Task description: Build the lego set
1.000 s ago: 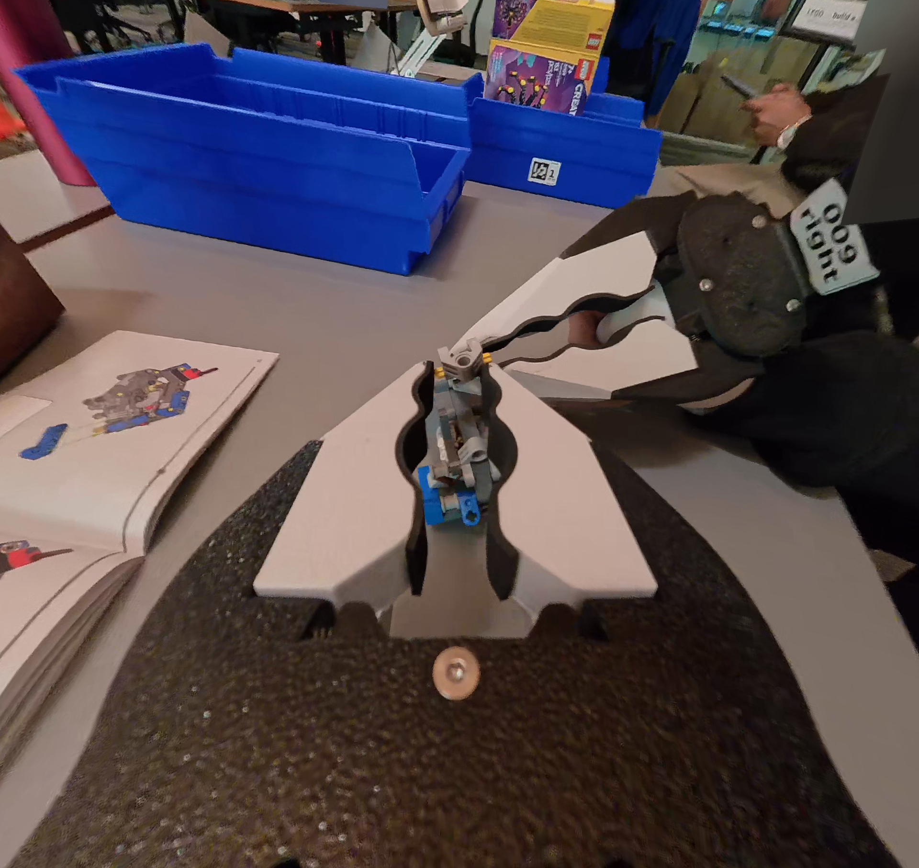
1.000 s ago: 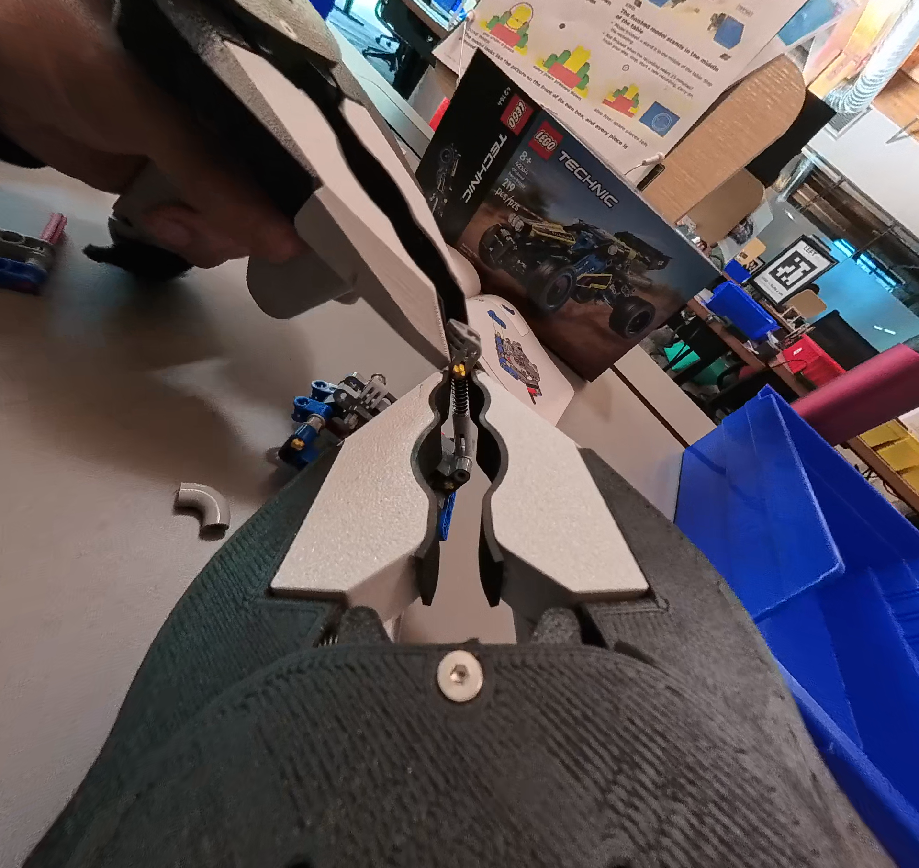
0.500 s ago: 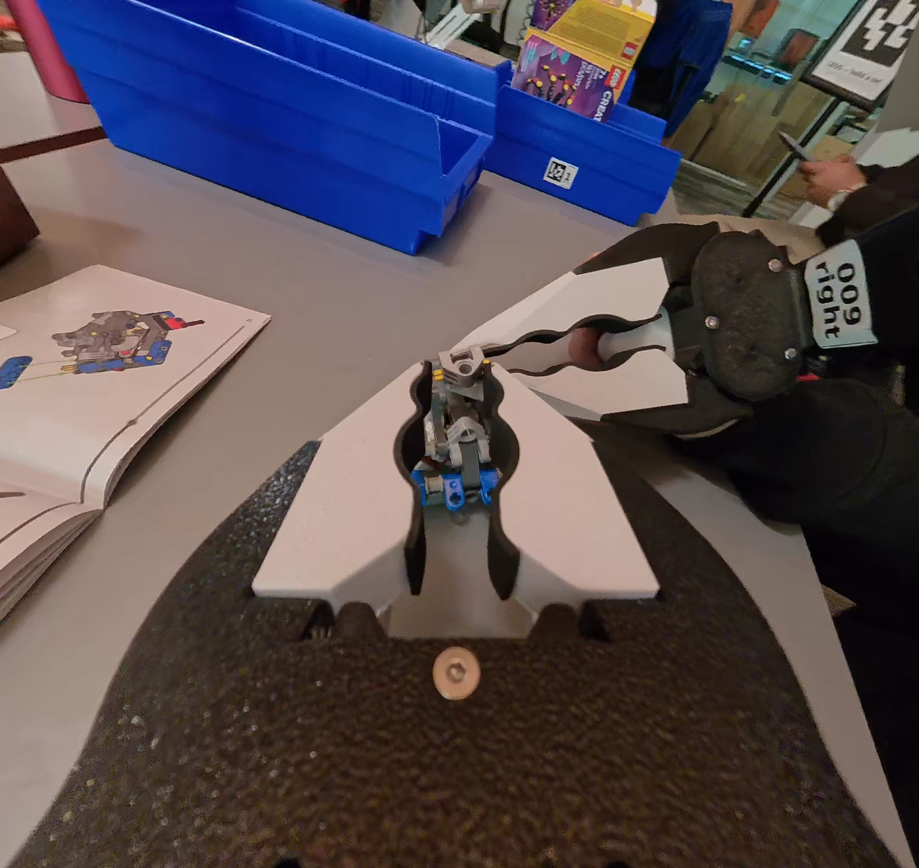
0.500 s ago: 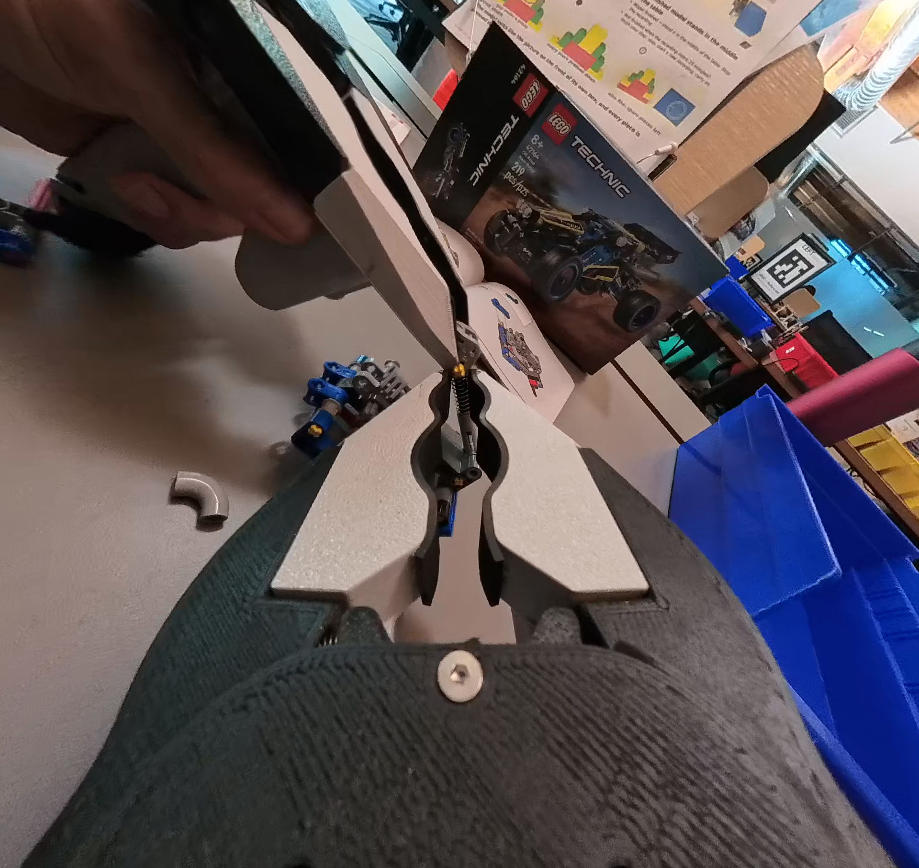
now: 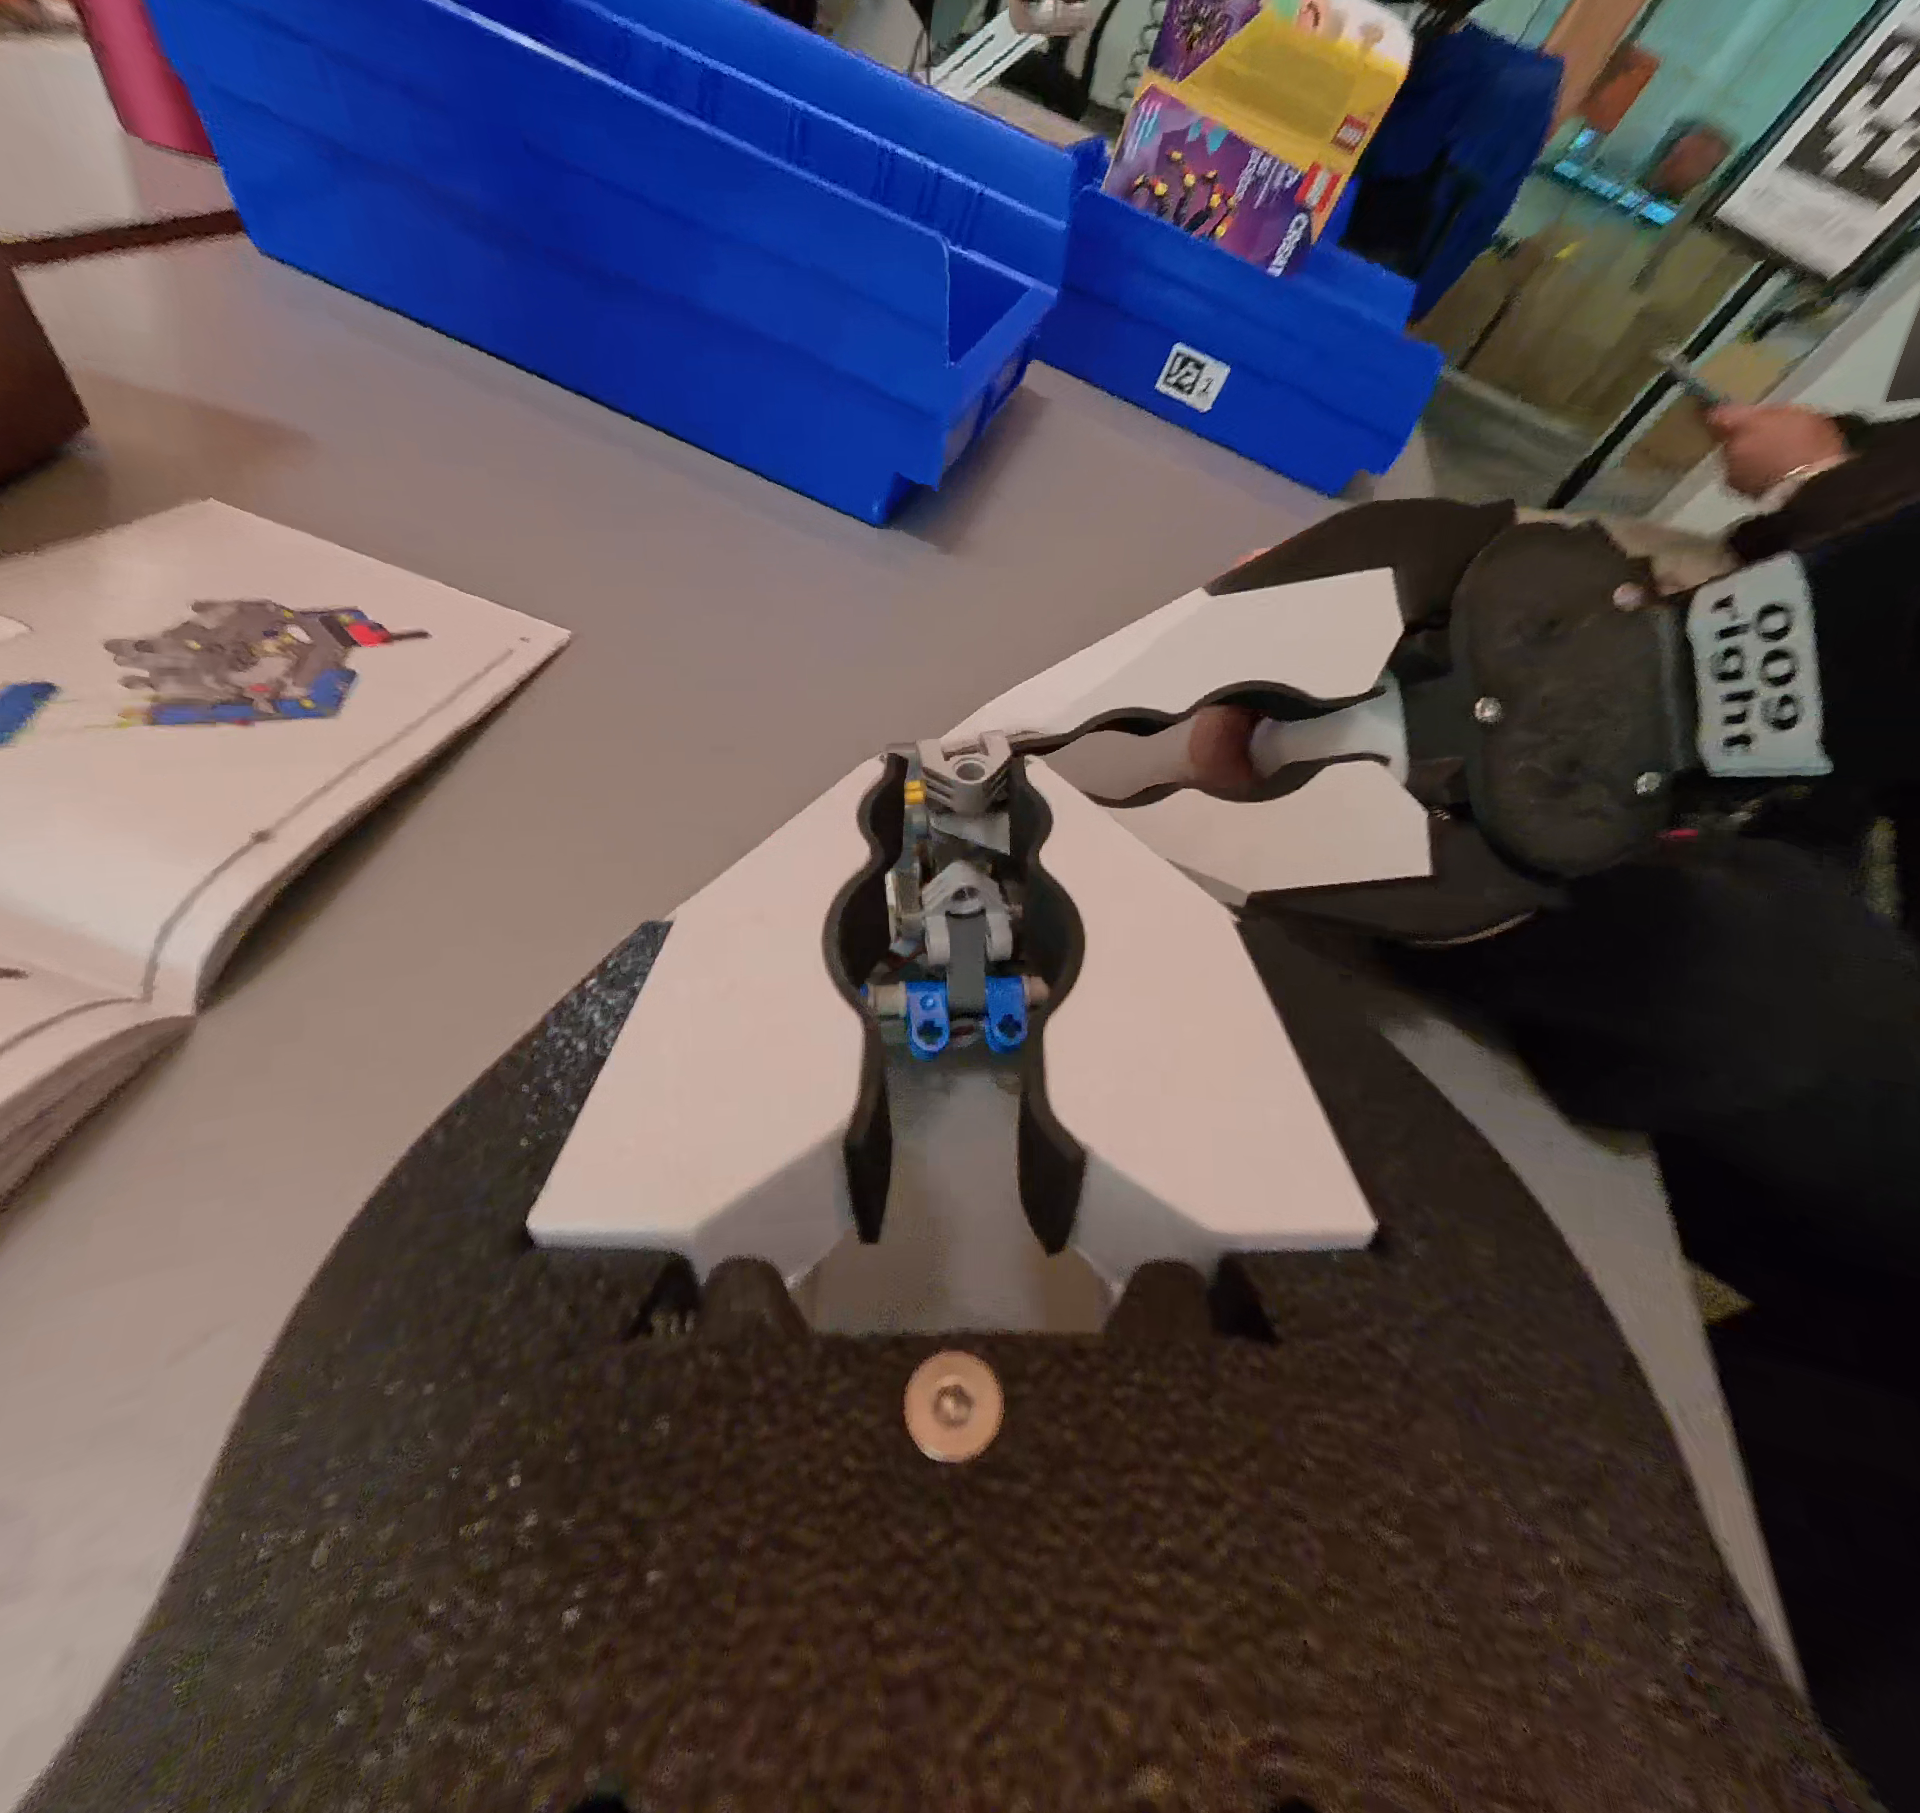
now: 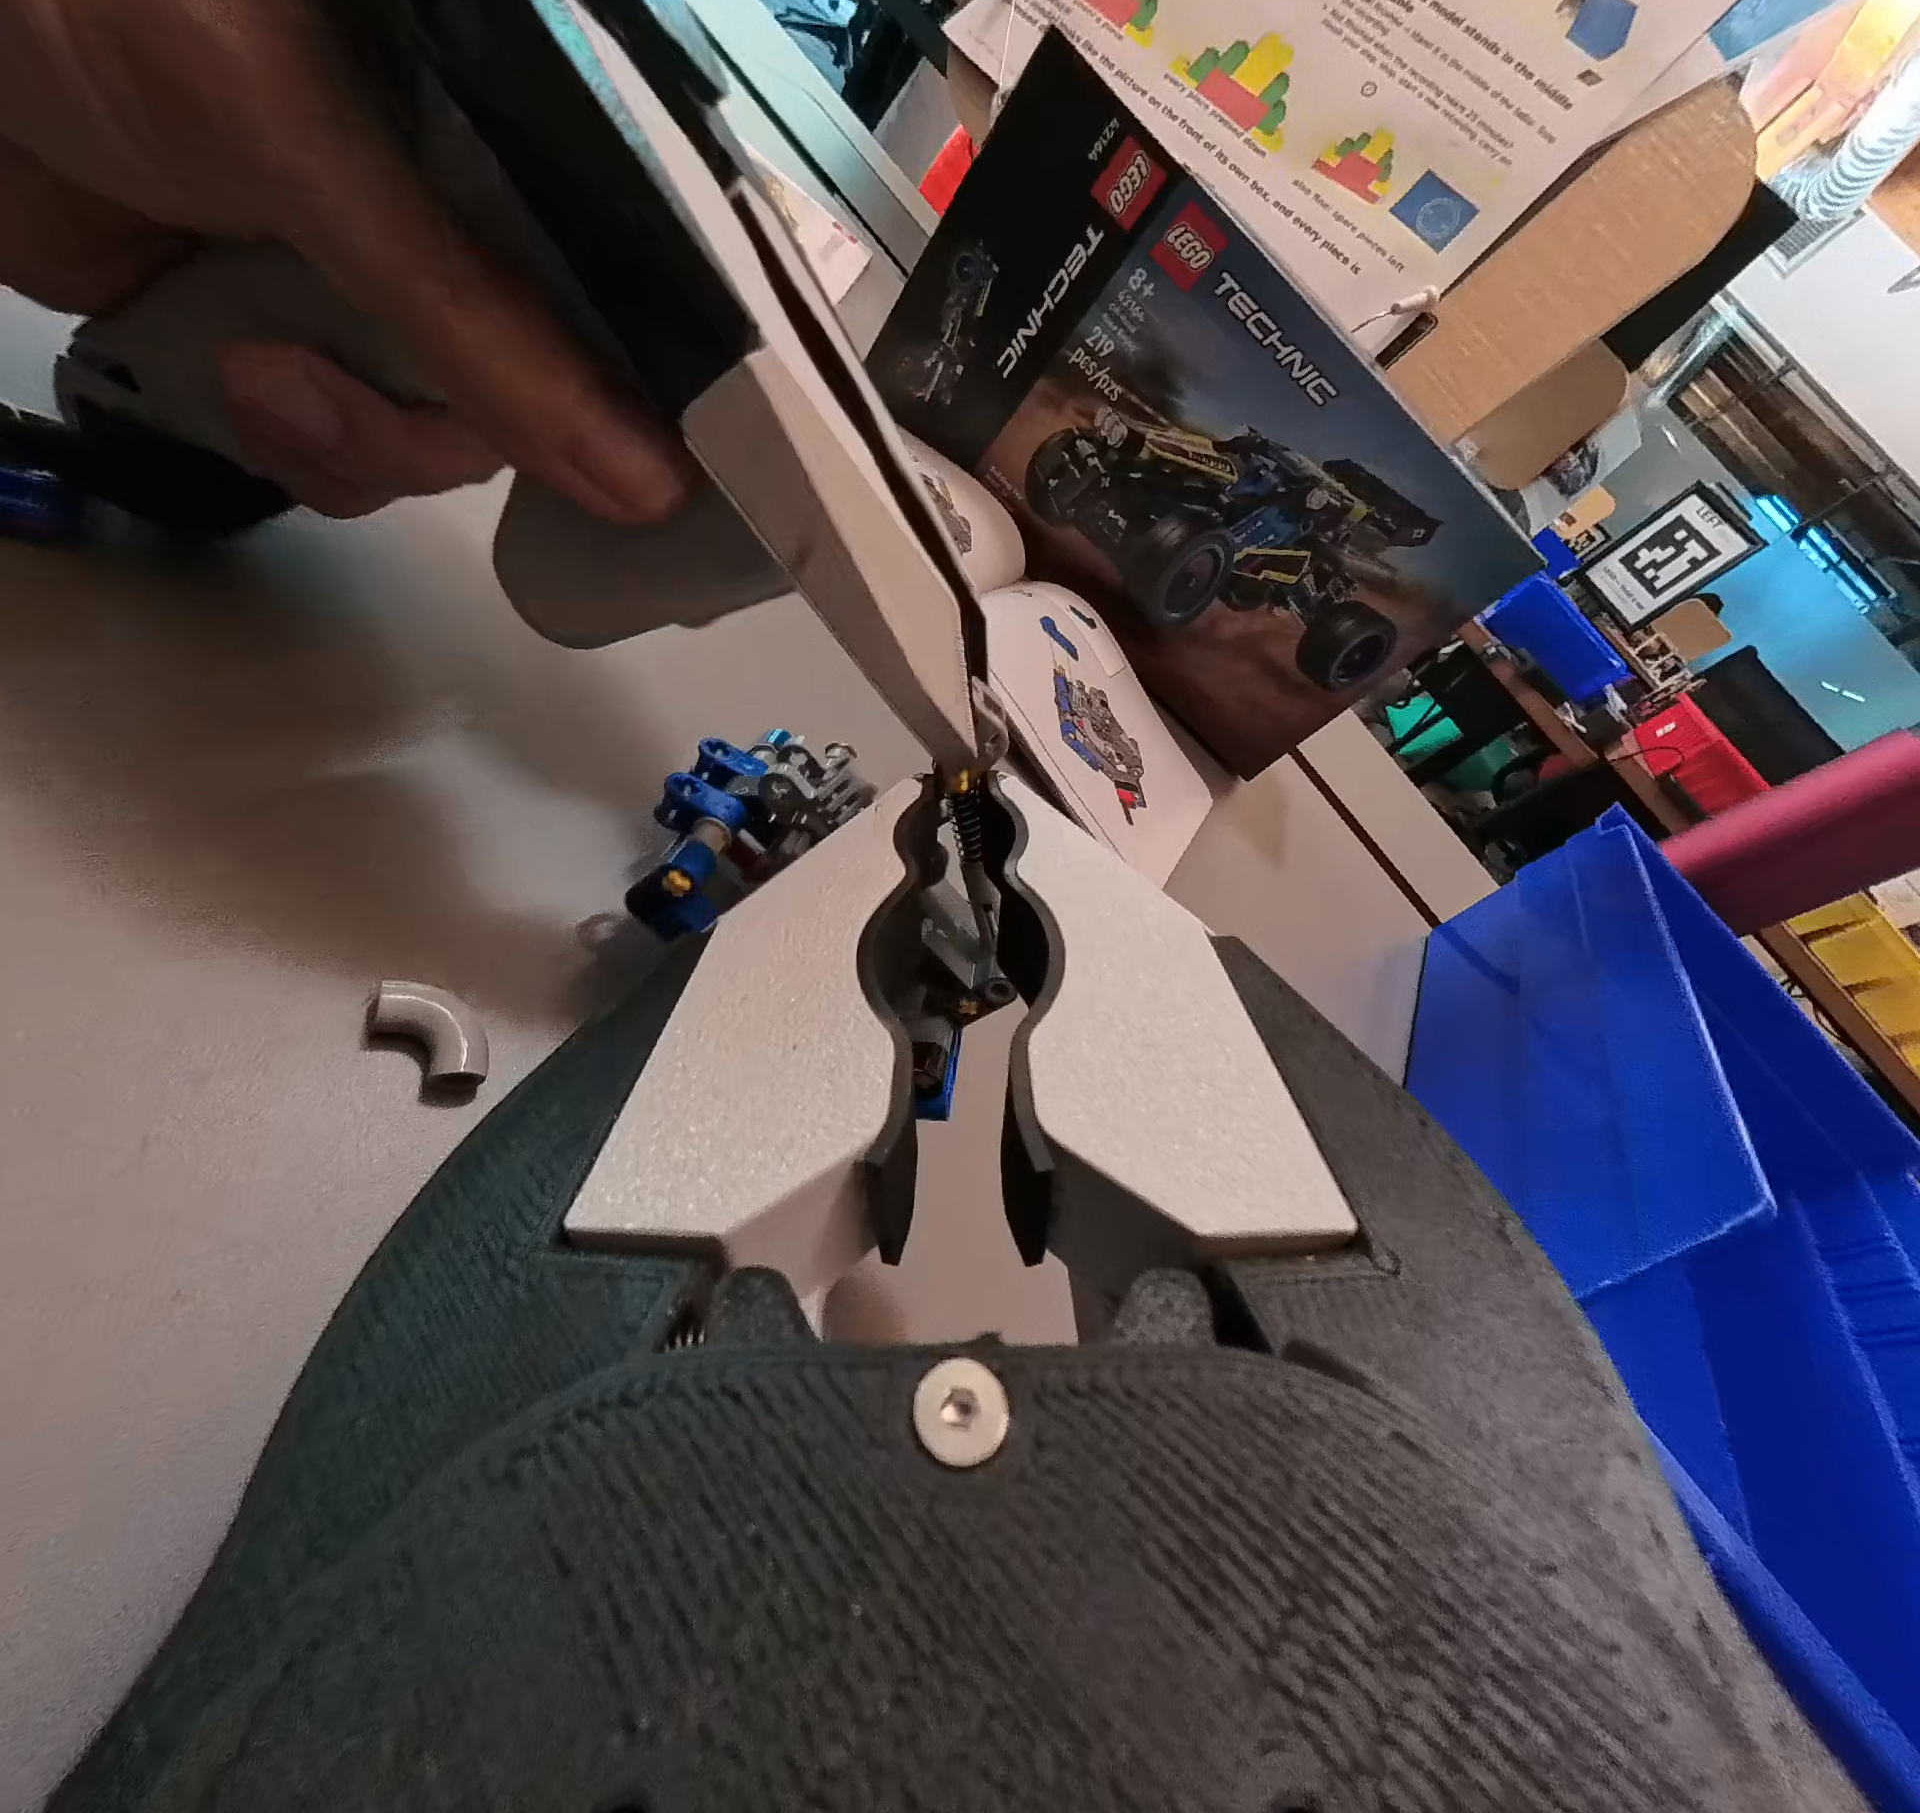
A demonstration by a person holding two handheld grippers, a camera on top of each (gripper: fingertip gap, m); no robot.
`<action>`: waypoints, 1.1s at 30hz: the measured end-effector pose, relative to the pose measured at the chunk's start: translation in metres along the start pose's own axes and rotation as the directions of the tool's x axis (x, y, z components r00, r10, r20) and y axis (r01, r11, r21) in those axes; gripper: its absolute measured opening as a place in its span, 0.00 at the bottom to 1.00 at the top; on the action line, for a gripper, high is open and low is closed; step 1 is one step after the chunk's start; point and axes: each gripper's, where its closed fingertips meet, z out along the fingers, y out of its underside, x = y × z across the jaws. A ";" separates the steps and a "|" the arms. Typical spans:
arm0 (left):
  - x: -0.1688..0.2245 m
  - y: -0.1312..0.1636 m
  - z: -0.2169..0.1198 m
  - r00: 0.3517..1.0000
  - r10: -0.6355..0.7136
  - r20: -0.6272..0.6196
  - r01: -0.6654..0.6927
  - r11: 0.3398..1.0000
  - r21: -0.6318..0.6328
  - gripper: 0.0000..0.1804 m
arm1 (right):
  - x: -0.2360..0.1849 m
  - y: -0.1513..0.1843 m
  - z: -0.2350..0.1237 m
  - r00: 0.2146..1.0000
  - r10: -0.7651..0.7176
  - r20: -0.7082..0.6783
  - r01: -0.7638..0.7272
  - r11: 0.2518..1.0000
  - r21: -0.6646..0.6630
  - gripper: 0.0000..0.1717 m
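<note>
left gripper [image 5: 961,787] clamped, right gripper [image 6: 961,792] pinching

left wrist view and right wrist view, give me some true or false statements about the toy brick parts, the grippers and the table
1. The left gripper is clamped on a grey and blue brick assembly. True.
2. The right gripper hangs far from that assembly. False: its tips reach the assembly's grey top piece.
3. An open instruction booklet lies on the table. True.
4. The blue bins are red. False: they are blue.
5. A small grey curved piece lies loose on the table. True.
</note>
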 end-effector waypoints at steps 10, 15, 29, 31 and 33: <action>0.001 0.001 0.000 0.999 0.031 0.005 -0.031 0.999 -0.027 0.07 | -0.001 0.000 0.001 1.000 0.010 0.011 -0.010 1.000 0.000 0.03; 0.001 0.002 0.000 1.000 0.025 -0.015 -0.026 0.999 -0.030 0.07 | -0.001 0.000 0.001 1.000 0.010 0.016 -0.010 1.000 0.002 0.03; -0.003 0.005 -0.002 0.998 0.024 -0.052 -0.027 0.998 -0.058 0.07 | -0.001 0.002 0.004 0.998 -0.065 -0.007 0.065 0.998 0.000 0.08; -0.003 0.005 -0.002 0.997 0.053 -0.049 -0.056 0.997 -0.057 0.07 | -0.004 0.003 0.005 0.998 -0.058 0.016 0.058 0.998 -0.005 0.04; -0.004 0.003 -0.002 0.994 0.105 -0.039 -0.107 0.994 -0.039 0.07 | -0.003 0.002 0.005 0.999 -0.053 0.012 0.053 0.999 -0.006 0.04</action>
